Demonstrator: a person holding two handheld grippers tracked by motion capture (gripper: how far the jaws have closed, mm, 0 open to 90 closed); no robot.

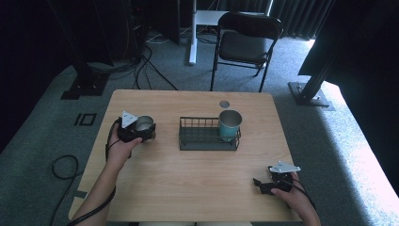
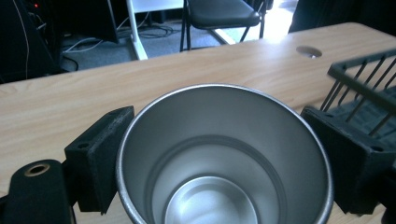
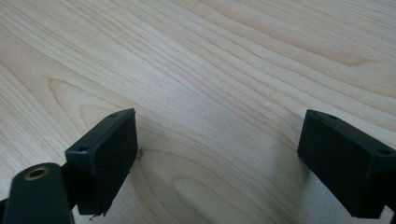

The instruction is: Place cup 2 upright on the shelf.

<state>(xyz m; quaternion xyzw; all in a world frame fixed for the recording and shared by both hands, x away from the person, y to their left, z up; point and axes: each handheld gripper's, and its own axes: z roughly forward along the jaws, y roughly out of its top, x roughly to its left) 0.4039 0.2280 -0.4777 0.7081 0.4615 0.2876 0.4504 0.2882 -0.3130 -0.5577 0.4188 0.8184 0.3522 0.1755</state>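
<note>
The steel cup (image 2: pixel 224 154) sits between the jaws of my left gripper (image 2: pixel 219 158), and I see both pads pressed on its outer wall, one on each side, so this gripper is clamped on the cup. In the left gripper view I look straight into the cup from above: its inside is bare shiny metal, with nothing in it, and the round bottom reflects some light. In the high view the cup (image 1: pixel 144 124) stands upright at the left part of the table (image 1: pixel 197 188), with my left gripper (image 1: pixel 141 130) around it and my left hand (image 1: pixel 123 147) just behind.

To the right of the cup, near but apart, is a black wire basket (image 1: pixel 190 140) at the middle of the table. A corner of the basket (image 2: pixel 369 93) shows also at the right edge of the left gripper view. Inside the basket, at its right end, a teal cup (image 1: pixel 229 126) stands upright. Its mouth is open upward, and I cannot tell if something is inside. The left part of the basket holds nothing that I can see.

My right gripper (image 1: pixel 264 184) is at the near right corner of the table, well apart from the basket and both cups, held by my right hand (image 1: pixel 296 197). In the right gripper view its jaws stand wide apart over plain wood (image 3: pixel 210 70), with nothing between them.

Beyond the table a round hole (image 1: pixel 224 103) is in the top, and a black chair (image 1: pixel 244 42) stands on the carpet.
</note>
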